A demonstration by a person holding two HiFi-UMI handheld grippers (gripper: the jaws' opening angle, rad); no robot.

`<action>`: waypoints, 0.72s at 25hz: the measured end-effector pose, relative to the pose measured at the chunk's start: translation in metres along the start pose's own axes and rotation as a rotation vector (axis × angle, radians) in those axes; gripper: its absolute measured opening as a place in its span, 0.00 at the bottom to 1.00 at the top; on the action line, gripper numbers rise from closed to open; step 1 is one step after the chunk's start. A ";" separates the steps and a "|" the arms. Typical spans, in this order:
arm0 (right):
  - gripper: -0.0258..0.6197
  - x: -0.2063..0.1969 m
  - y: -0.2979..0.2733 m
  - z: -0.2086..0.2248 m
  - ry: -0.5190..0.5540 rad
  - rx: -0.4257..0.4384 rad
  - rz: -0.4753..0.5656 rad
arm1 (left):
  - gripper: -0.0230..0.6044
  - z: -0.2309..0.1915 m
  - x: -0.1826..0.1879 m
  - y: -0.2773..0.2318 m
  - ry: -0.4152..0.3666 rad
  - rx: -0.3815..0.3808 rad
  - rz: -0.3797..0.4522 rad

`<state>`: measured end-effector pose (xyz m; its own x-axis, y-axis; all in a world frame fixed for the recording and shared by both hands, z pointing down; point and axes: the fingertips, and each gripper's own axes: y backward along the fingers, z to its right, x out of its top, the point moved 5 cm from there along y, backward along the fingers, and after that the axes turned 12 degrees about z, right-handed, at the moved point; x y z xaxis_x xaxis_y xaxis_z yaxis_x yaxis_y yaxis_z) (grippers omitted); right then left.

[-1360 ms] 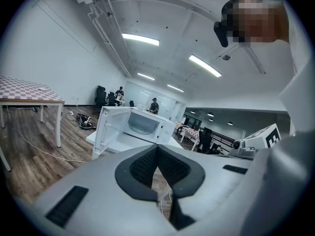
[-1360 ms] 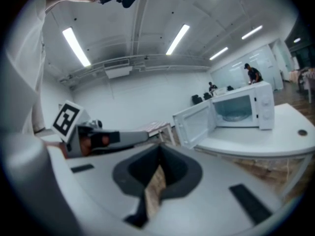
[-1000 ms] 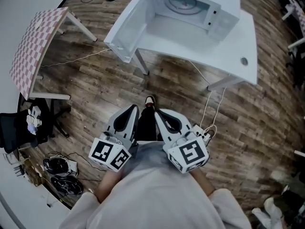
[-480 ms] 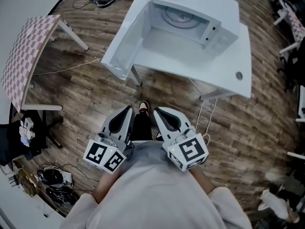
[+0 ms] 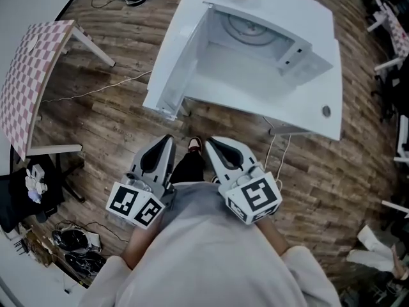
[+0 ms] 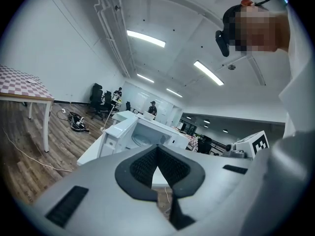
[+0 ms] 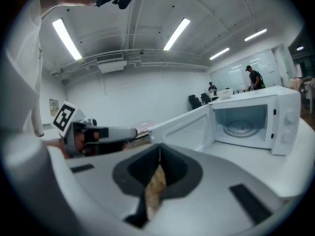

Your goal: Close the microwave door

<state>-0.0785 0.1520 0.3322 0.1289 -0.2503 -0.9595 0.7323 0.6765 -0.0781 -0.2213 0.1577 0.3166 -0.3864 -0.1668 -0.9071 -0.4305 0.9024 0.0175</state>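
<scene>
Closer now: one microwave point(image 5: 301, 48), one door point(image 5: 176, 56) open | left gripper point(image 5: 167, 139), right gripper point(image 5: 210, 142): fingers point(image 6: 141, 167) closed, empty

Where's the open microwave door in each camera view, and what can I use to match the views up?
Head view: the door is upper left of centre, swung out from the left side of the microwave.
Left gripper view: the door is left of centre, just above the jaws.
Right gripper view: the door is right of centre, left of the opening.
Shared landmark: the round tray inside the microwave.
</scene>
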 end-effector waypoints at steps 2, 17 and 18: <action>0.08 0.002 -0.011 0.003 0.000 -0.008 -0.001 | 0.06 -0.009 0.003 -0.008 0.005 -0.011 -0.005; 0.08 0.024 -0.106 0.010 0.027 -0.036 0.008 | 0.06 -0.083 0.063 -0.049 -0.005 -0.081 0.041; 0.08 0.024 -0.111 0.010 0.029 -0.040 0.008 | 0.06 -0.089 0.066 -0.050 -0.008 -0.084 0.043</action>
<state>-0.1500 0.0644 0.3204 0.1148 -0.2247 -0.9677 0.7042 0.7055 -0.0802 -0.2976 0.0659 0.2937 -0.3995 -0.1249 -0.9082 -0.4804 0.8723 0.0913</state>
